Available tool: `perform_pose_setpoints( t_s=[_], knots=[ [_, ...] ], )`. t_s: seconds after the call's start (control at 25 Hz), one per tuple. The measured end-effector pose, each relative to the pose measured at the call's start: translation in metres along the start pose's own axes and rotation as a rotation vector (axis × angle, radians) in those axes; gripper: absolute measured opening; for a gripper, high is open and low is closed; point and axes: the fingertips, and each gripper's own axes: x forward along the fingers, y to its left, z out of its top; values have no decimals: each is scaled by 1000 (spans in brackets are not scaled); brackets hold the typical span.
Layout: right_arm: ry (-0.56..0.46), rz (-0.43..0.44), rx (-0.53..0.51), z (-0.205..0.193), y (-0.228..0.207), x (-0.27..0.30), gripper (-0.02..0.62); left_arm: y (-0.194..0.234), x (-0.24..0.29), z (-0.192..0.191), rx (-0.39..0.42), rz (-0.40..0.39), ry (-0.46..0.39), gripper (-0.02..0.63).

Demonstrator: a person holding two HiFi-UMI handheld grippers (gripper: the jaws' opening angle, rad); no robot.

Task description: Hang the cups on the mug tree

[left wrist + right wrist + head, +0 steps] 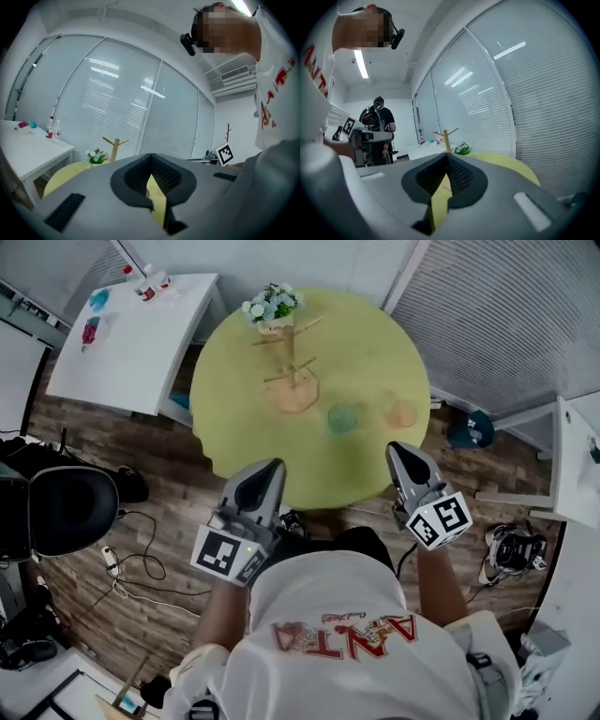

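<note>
Left gripper point(266, 472) and right gripper point(405, 455) — jaws together, empty — are hovering at the counter's point(217, 390) near edge, with teal cup point(343, 418), orange cup point(401, 413) and mug tree point(291, 360) standing beyond.

**Stuff you just can't make out here**

In the head view the teal cup point(342, 418) and orange cup point(401, 413) on the yellow table point(375, 334) are soft blobs, so there's no telling where the handles are. The bits on the white table point(141, 343) at upper left are too small to name, and its left end runs off the frame. In the gripper views, the left gripper point(151, 157) and right gripper point(446, 157) fill the lower frame. Only the top of the mug tree point(114, 146) pokes out, and both cups are hidden.
</note>
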Motion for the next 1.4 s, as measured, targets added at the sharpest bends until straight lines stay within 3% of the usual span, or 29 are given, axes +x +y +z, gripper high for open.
perform_pose_setpoints(
  t_s=[0.2, 0.36, 0.8, 1.12, 1.4],
  knots=[
    [124, -89, 7, -48, -3, 30, 5, 41, 10, -10, -37, -51, 46, 9],
    [210, -121, 59, -88, -20, 33, 24, 42, 26, -22, -64, -78, 82, 9],
    [489, -4, 94, -212, -58, 95, 246, 34, 54, -39, -60, 29, 156, 9],
    [509, 2, 54, -243, -64, 132, 247, 40, 61, -63, -105, 83, 194, 9],
    [554, 12, -20, -258, -67, 156, 314, 48, 59, -71, -124, 108, 211, 9]
  ],
)
